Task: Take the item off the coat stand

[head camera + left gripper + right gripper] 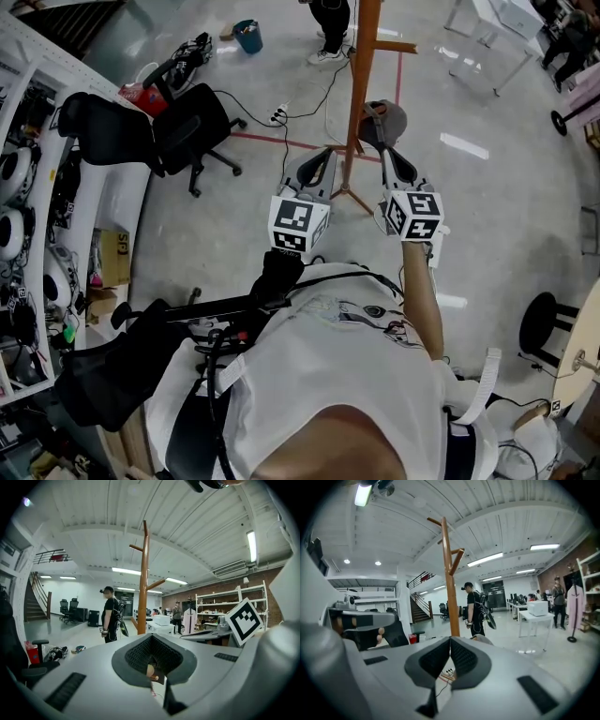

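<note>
A tall wooden coat stand (361, 84) rises from the floor just ahead of me. It also fills the middle of the left gripper view (143, 588) and the right gripper view (450, 588). A grey cap (386, 117) hangs close beside the pole on the right, low down. My right gripper (378, 136) is shut with its tips right at the cap. The cap's dome (482, 640) peeks over the right jaw, and none of it shows between the pads (450, 639). My left gripper (328, 152) is shut and empty, left of the pole (151, 637).
A black office chair (192, 131), a red bag (141, 94) and a blue bucket (247, 36) stand to the left. A power strip and cables (278, 115) lie near the stand's feet. A person (474, 609) stands beyond the stand. White tables (536, 613) are at right.
</note>
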`<state>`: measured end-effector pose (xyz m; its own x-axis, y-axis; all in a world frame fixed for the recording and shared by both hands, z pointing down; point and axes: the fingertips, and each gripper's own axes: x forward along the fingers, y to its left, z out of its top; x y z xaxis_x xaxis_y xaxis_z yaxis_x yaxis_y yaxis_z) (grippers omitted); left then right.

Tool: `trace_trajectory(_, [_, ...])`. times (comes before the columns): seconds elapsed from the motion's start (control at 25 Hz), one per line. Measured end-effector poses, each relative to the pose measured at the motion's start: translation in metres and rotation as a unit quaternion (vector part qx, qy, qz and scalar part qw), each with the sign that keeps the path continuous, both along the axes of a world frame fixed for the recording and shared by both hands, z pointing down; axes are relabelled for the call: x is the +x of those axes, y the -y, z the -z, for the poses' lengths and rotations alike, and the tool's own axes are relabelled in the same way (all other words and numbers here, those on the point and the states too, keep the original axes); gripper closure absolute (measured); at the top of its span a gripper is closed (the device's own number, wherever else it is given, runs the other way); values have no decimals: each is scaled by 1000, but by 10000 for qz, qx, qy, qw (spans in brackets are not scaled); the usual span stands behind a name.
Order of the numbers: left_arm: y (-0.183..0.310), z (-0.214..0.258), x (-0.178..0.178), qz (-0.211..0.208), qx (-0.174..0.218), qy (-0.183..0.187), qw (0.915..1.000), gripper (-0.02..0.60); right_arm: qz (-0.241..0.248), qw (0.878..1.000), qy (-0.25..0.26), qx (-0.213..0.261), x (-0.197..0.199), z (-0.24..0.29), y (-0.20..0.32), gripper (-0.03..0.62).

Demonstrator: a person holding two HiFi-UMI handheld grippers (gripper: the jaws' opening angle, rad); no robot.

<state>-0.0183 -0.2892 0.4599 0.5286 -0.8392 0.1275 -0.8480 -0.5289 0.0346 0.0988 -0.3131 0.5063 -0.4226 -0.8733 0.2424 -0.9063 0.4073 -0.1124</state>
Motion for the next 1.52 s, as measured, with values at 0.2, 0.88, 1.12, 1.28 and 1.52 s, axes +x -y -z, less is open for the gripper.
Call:
trace_trajectory(0.2, [4,-12,-3,117,-132,27,9998,578,20,9999,-120,-83,12,-10,23,589])
trace_trajectory(0.88, [29,-75,-18,498,-1276,247,9903,578,363,9935,-927,-544,32,-54,101,511])
trace_trajectory(1.12, [24,-83,-15,437,-1432,221,9885,578,692,9795,-1755,-714,32,-68,131,395])
trace_trajectory(1.28, [19,-86,-19,420,-1453,174,9883,578,1049,9604,-2438,-853,27,-83,145,393])
trace_trajectory(1.52, [14,-87,-32,552,-1485,164,9872,578,1466,9399,-2898,-1056,24,-91,151,421])
